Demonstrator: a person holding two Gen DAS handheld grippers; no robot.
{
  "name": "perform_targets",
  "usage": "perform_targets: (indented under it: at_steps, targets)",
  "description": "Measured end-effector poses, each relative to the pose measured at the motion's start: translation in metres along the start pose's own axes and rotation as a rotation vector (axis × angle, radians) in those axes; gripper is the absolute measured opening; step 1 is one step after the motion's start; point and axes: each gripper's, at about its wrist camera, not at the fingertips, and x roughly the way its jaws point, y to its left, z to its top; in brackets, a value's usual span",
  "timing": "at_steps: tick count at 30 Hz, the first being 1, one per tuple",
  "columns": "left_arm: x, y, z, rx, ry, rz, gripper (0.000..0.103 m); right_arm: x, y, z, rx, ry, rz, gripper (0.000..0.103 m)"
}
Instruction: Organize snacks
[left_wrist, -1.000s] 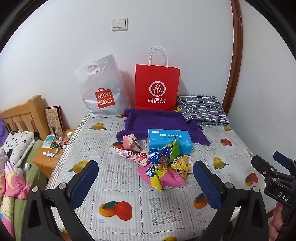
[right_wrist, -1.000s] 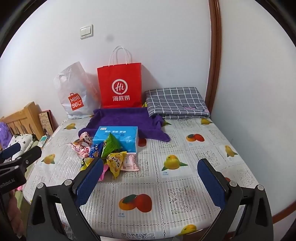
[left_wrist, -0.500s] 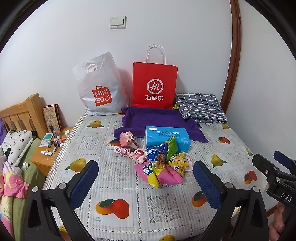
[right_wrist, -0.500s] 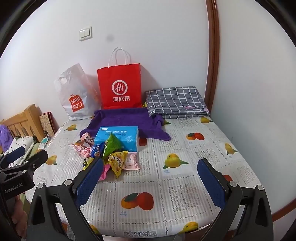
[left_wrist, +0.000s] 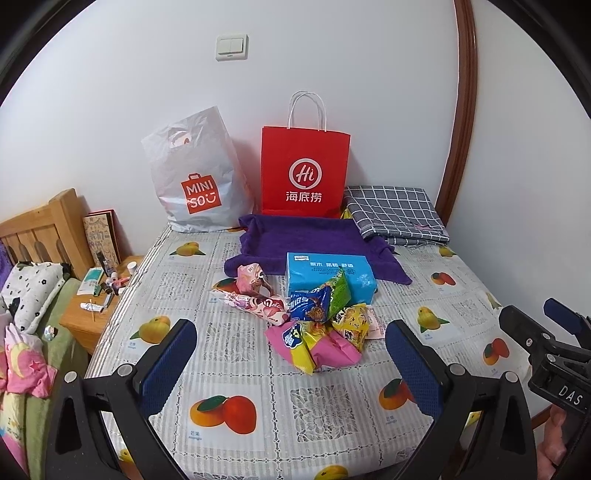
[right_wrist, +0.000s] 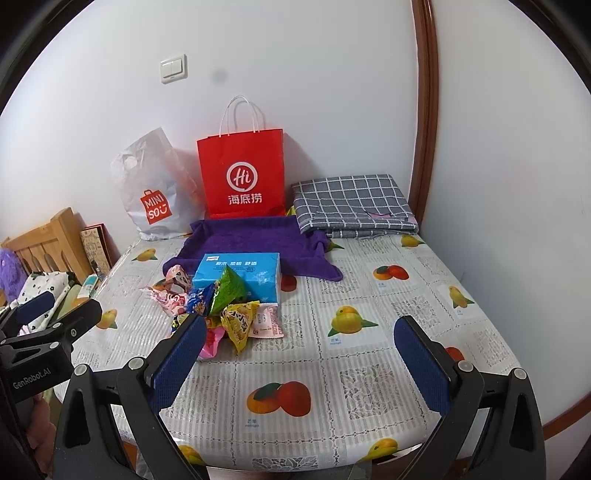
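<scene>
A heap of bright snack packets (left_wrist: 314, 325) (right_wrist: 225, 314) lies mid-table on a fruit-print cloth, in front of a blue tissue pack (left_wrist: 328, 275) (right_wrist: 238, 275). Behind them a purple towel (left_wrist: 314, 243) (right_wrist: 251, 240) is spread flat. A red paper bag (left_wrist: 304, 173) (right_wrist: 242, 175) and a white plastic bag (left_wrist: 195, 184) (right_wrist: 157, 192) lean on the wall. My left gripper (left_wrist: 291, 358) hovers open near the front edge, short of the heap. To its right, my right gripper (right_wrist: 301, 356) is open and empty too, with the heap by its left finger.
A folded grey checked cloth (left_wrist: 395, 212) (right_wrist: 354, 201) rests at the back right corner. Left of the table are a wooden bedhead (left_wrist: 40, 229), a low bedside stand with small items (left_wrist: 99, 291) and bedding. The table's front edge (right_wrist: 295, 458) lies just below the grippers.
Both grippers have drawn back and risen slightly, so the table looks a little farther away. Nothing on the table has moved and both stay open.
</scene>
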Motion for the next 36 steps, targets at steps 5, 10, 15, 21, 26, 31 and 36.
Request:
perform_targets:
  at_steps: [5, 10, 15, 21, 26, 31, 36]
  targets:
    - [-0.0004, -0.0004, -0.0013, -0.003, 0.0, -0.001, 0.102, -0.0026, 0.0022, 0.0006, -0.005, -0.004, -0.003, 0.101]
    - [-0.0002, 0.0, -0.0009, 0.001, 0.0, -0.004, 0.102, -0.0037, 0.0024, -0.0004, -0.004, -0.005, -0.001, 0.101]
    - [-0.0002, 0.0003, -0.0018, 0.0, -0.001, -0.005, 0.102, -0.0048, 0.002, -0.0017, 0.0, -0.002, 0.001, 0.101]
    - [0.0001, 0.0007, -0.0039, -0.003, 0.001, -0.005, 0.102, -0.0057, 0.0031, -0.0005, 0.001, -0.002, 0.003, 0.101]
    - [0.0003, 0.0017, -0.0046, -0.007, 0.002, -0.01, 0.102, -0.0056, 0.0041, 0.0001, 0.001, -0.001, 0.005, 0.101]
    - [0.0005, 0.0021, -0.0054, -0.009, 0.001, -0.011, 0.102, -0.0067, 0.0043, -0.0007, 0.003, -0.002, 0.004, 0.101]
    - [0.0005, 0.0004, -0.0059, -0.006, 0.001, -0.012, 0.102, -0.007, 0.0038, -0.0002, 0.003, -0.002, 0.004, 0.101]
